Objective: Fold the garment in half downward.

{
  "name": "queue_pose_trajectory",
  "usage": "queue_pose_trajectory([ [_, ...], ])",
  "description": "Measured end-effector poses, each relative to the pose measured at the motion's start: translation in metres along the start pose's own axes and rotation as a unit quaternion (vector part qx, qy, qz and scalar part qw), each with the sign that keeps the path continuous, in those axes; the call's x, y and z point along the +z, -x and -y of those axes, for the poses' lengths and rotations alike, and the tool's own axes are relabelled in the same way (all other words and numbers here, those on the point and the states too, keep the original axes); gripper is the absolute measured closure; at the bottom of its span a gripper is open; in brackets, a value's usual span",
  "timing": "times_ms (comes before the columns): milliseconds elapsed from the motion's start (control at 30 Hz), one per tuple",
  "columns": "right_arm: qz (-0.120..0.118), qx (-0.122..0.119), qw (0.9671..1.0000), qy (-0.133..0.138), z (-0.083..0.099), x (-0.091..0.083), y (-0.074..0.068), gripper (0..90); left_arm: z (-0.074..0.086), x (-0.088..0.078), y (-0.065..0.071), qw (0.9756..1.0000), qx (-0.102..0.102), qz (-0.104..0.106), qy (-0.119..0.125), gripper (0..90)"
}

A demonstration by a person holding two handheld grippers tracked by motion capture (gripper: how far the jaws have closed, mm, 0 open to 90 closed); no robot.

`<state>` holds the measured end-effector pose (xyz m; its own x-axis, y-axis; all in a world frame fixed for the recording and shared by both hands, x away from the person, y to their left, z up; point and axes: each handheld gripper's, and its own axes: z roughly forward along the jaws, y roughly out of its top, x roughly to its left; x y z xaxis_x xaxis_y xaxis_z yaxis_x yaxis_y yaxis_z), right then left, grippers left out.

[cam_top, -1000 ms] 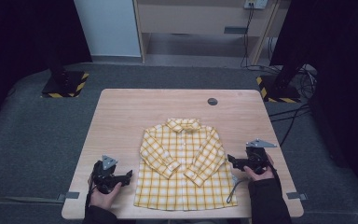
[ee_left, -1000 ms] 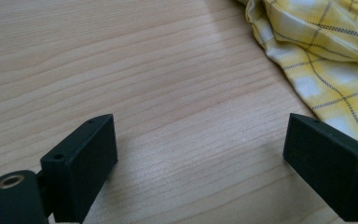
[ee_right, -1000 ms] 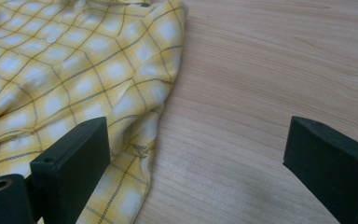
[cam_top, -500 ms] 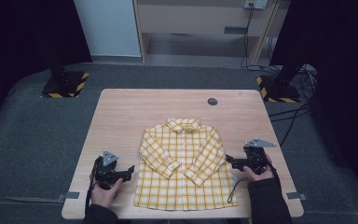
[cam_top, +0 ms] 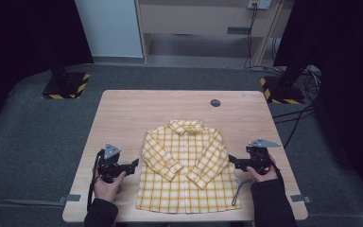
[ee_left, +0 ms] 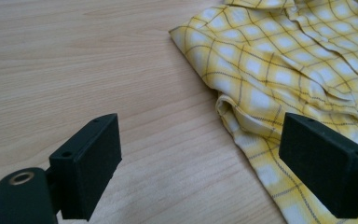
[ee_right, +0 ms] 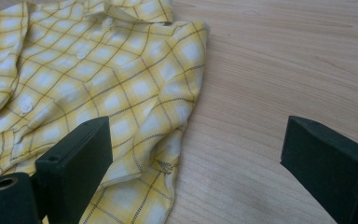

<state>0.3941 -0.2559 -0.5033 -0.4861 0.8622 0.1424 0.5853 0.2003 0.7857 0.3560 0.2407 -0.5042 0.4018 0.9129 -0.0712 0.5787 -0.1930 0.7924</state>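
On the wooden worktop (cam_top: pixel 123 113) our shirt (cam_top: pixel 184 170) lies collar away from us, between both grippers; left gripper (cam_top: pixel 133 165) and right gripper (cam_top: pixel 231 162) face its side edges, fingers wide open, empty.

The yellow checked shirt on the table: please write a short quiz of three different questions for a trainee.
1. True or false: the shirt lies front up, with its sleeves folded across the chest.
2. Which is held in the left gripper? A) a cuff B) the collar C) nothing
3. Fill in: the right gripper has its jaws ____.

Key: 1 true; 2 C; 3 open.
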Motion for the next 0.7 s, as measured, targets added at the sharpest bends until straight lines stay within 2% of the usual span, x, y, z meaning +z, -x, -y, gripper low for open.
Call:
queue_pose_trajectory([
  [133, 0.0, 0.0, 1.0, 0.001, -0.003, 0.0, 0.0, 8.9, -0.006, 0.004, 0.001, 0.9999, -0.006, 0.008, 0.004, 12.8],
  [200, -0.001, -0.001, 1.0, 0.003, -0.006, 0.0, -0.001, 8.8, -0.008, 0.006, 0.002, 0.9998, -0.008, 0.012, 0.014, 13.7],
  [267, -0.001, -0.003, 1.0, 0.004, -0.008, 0.001, -0.002, 8.8, -0.012, 0.008, 0.003, 0.9997, -0.011, 0.018, 0.009, 14.0],
  [433, -0.001, -0.01, 0.9999, 0.007, -0.012, 0.003, -0.003, 8.9, -0.023, 0.008, 0.002, 0.9995, -0.012, 0.022, 0.02, 14.4],
  [600, 0.0, -0.003, 0.9999, 0.013, -0.013, 0.004, -0.001, 10.6, -0.032, 0.009, 0.002, 0.9996, -0.007, 0.019, 0.021, 14.0],
  [700, 0.001, -0.003, 0.9999, 0.013, -0.013, 0.005, 0.001, 11.0, -0.033, 0.01, 0.001, 0.9992, -0.012, 0.023, 0.032, 14.5],
])
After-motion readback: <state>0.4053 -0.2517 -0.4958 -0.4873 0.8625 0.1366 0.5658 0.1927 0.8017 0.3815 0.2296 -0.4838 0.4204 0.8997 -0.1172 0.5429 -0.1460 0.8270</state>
